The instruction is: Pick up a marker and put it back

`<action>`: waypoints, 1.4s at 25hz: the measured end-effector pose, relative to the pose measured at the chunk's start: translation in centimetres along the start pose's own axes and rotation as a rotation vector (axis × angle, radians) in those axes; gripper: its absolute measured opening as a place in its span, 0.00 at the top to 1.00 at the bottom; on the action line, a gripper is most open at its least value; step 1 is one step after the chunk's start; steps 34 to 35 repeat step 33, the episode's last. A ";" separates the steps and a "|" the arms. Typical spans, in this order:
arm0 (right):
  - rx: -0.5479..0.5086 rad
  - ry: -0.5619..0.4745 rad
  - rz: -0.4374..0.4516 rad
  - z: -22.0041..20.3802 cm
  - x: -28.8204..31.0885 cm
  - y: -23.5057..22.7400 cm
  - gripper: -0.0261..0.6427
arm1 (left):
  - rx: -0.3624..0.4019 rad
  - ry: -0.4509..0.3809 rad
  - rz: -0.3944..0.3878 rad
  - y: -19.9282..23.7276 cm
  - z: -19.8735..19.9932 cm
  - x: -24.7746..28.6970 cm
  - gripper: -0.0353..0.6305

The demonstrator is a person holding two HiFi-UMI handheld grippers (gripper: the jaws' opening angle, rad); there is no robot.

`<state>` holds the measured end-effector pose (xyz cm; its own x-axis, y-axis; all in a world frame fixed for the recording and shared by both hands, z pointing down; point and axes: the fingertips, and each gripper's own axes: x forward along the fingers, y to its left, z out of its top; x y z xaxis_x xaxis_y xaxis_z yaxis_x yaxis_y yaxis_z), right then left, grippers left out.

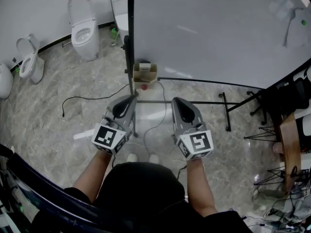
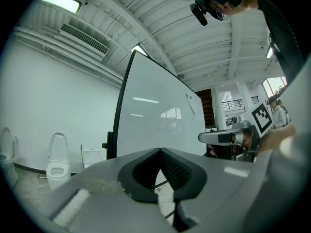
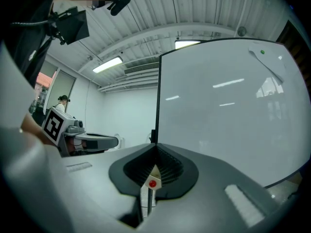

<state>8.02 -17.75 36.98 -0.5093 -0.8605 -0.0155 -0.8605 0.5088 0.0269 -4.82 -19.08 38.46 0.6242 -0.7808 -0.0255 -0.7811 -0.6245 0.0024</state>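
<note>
A small cardboard box [image 1: 145, 73] hangs at the whiteboard's [image 1: 218, 28] lower left corner, and a red marker tip [image 1: 144, 87] shows just below it. My left gripper [image 1: 131, 100] and right gripper [image 1: 175, 102] are held level side by side, short of the board and apart from the box. Both look shut with nothing held. In the right gripper view [image 3: 155, 148] the jaw tips meet; through the slot under them I see a pale sliver and a red dot [image 3: 152, 183]. In the left gripper view [image 2: 159, 150] the jaws also meet, empty.
Toilets [image 1: 83, 28] stand on the marble floor at the back left. A black cable [image 1: 87, 100] trails over the floor, and the board's stand legs [image 1: 226, 111] spread to the right. Dark tripods and clutter [image 1: 286, 130] crowd the right edge. Another person [image 3: 62, 101] stands far off.
</note>
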 end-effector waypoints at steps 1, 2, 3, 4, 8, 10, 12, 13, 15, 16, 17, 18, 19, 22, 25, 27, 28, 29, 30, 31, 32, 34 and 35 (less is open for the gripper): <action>-0.003 -0.001 0.000 0.0 0.0 0.0 0.95 | -0.001 -0.004 -0.001 0.0 0.0 0.0 0.94; -0.005 0.000 0.001 0.0 0.0 0.1 0.95 | 0.000 -0.003 0.000 0.0 0.0 0.0 0.94; -0.006 0.001 0.002 0.0 0.0 0.1 0.95 | 0.001 -0.001 0.002 0.0 0.0 0.0 0.94; -0.005 0.002 0.002 -0.1 0.0 0.0 0.95 | -0.002 -0.002 0.002 0.0 -0.1 0.0 0.94; -0.001 0.006 0.001 -0.1 0.0 -0.1 0.95 | -0.009 -0.010 0.000 -0.1 0.0 0.0 0.94; -0.002 0.005 0.004 -0.1 0.0 0.0 0.95 | -0.007 -0.006 0.004 0.0 -0.1 -0.1 0.94; 0.000 0.006 0.007 -0.1 0.1 0.0 0.95 | -0.002 0.010 0.010 0.1 -0.2 -0.1 0.94; 0.001 0.006 0.009 -0.1 0.1 0.0 0.95 | -0.003 0.013 0.012 0.2 -0.3 -0.2 0.94; 0.001 0.009 0.011 -0.2 0.2 0.1 0.95 | -0.004 0.006 0.011 0.2 -0.2 -0.2 0.94; 0.001 0.009 0.012 -0.2 0.3 0.1 0.95 | -0.002 0.004 0.011 0.2 -0.1 -0.2 0.94; 0.001 0.010 0.014 -0.3 0.3 0.1 0.95 | -0.002 0.004 0.011 0.2 -0.1 -0.2 0.94; 0.001 0.011 0.015 -0.3 0.3 0.1 0.95 | -0.003 0.001 0.012 0.2 -0.1 -0.2 0.94; 0.000 0.012 0.015 -0.2 0.4 0.1 0.95 | -0.005 0.000 0.014 0.3 -0.1 -0.2 0.94; -0.004 0.012 0.017 -0.1 0.5 0.1 0.95 | -0.005 0.000 0.017 0.4 -0.1 -0.2 0.94; -0.007 0.011 0.019 0.0 0.5 0.3 0.95 | -0.009 -0.007 0.015 0.4 0.0 -0.3 0.94; -0.008 0.010 0.020 0.2 0.6 0.6 0.95 | -0.011 0.006 0.021 0.7 -0.1 -0.6 0.94; -0.009 0.011 0.020 0.2 0.6 0.8 0.95 | -0.012 0.000 0.017 0.7 0.0 -0.7 0.94; -0.011 0.013 0.019 0.2 0.7 0.9 0.95 | -0.013 -0.008 0.013 0.7 0.1 -0.7 0.94; -0.013 0.016 0.018 0.1 0.7 1.0 0.95 | -0.013 -0.012 0.010 0.8 0.2 -0.8 0.94; -0.014 0.019 0.017 0.1 0.8 1.1 0.95 | -0.012 -0.010 0.009 0.8 0.2 -0.8 0.94; -0.016 0.021 0.015 0.1 0.9 1.2 0.95 | -0.010 -0.006 0.010 1.0 0.2 -0.9 0.94; -0.018 0.022 0.014 0.1 0.9 1.3 0.95 | -0.009 -0.001 0.010 1.1 0.1 -1.0 0.94; -0.018 0.022 0.014 0.1 0.9 1.3 0.95 | -0.009 -0.001 0.010 1.1 0.1 -1.0 0.94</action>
